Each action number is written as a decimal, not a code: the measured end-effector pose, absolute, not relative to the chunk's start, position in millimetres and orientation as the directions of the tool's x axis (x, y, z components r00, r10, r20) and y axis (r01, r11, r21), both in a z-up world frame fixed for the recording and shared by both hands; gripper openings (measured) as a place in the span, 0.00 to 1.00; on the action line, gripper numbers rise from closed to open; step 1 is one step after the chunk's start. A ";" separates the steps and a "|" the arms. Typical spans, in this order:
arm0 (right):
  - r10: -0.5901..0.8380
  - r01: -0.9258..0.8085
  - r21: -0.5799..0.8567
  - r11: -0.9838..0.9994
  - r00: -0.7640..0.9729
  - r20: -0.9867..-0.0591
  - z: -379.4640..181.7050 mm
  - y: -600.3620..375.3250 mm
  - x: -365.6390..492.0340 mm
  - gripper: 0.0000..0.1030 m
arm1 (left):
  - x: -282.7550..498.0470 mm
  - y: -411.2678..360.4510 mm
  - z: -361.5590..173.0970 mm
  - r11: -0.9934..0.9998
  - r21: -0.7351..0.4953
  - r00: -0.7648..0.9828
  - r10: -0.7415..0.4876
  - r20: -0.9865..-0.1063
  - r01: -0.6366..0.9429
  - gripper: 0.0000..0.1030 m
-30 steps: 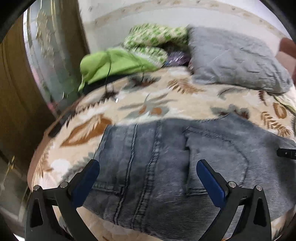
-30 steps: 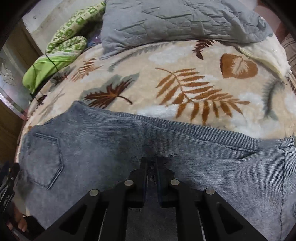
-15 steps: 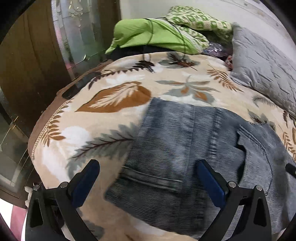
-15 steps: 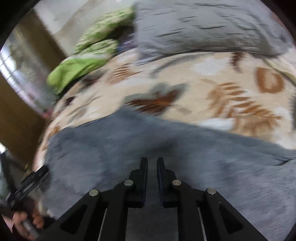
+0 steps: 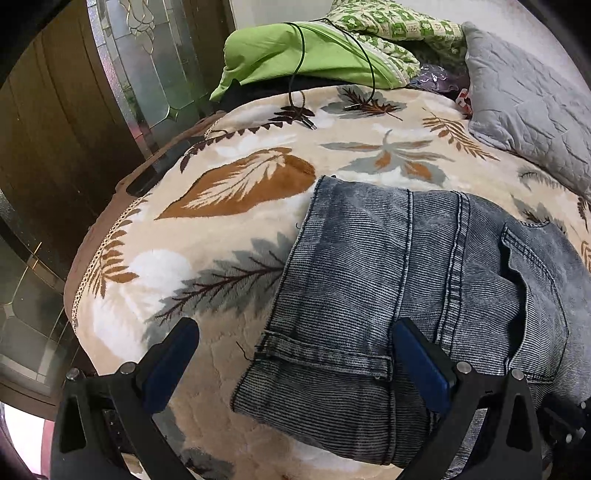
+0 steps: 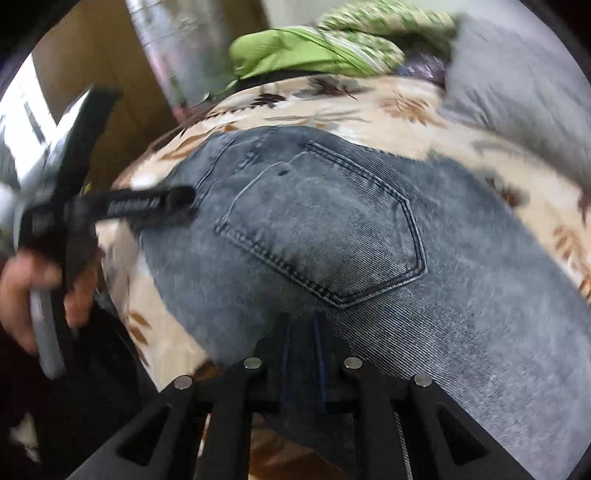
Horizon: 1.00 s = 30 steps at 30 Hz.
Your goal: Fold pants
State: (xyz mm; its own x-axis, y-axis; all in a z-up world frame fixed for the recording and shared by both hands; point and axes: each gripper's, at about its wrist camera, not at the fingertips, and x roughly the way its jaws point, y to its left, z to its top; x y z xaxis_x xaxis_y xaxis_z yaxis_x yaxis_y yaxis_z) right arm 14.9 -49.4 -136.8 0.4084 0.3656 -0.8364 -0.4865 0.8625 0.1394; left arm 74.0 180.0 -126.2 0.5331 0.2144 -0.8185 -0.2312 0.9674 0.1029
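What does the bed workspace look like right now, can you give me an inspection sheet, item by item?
Surface: leaf-print blanket on a bed.
Job's things: grey jeans lying on the blanket, back pocket facing up.
Clutter: green cloth, patterned green fabric, grey pillow at the far side.
Grippers: left tool open over the jeans' edge; right tool shut on the jeans.
Cables: thin dark cable from the green cloth onto the blanket.
Surroundings: wooden door with glass panel.
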 end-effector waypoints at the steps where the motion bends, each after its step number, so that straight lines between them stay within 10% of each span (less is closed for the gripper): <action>1: 0.371 -0.497 0.138 0.857 0.409 -0.834 -136.5 -52.0 11.6 0.14 | 73.2 179.8 -125.2 0.967 0.104 0.536 0.217 -0.815 -0.234 1.00; 13: 0.240 -0.124 0.206 0.971 0.547 -0.802 -97.1 -205.1 -2.8 0.15 | 27.4 133.1 -68.5 0.994 0.087 0.823 0.107 -0.558 -0.070 1.00; 21: 0.123 0.197 0.290 0.936 0.591 -0.797 -98.9 -327.3 -30.8 0.15 | 15.2 44.3 -75.6 0.952 0.148 0.806 -0.137 -0.576 0.267 1.00; 30: 0.048 0.378 0.325 0.867 0.587 -0.808 -109.3 -402.3 -50.4 0.14 | 9.9 -6.4 -106.8 0.871 0.249 0.709 -0.148 -0.689 0.424 1.00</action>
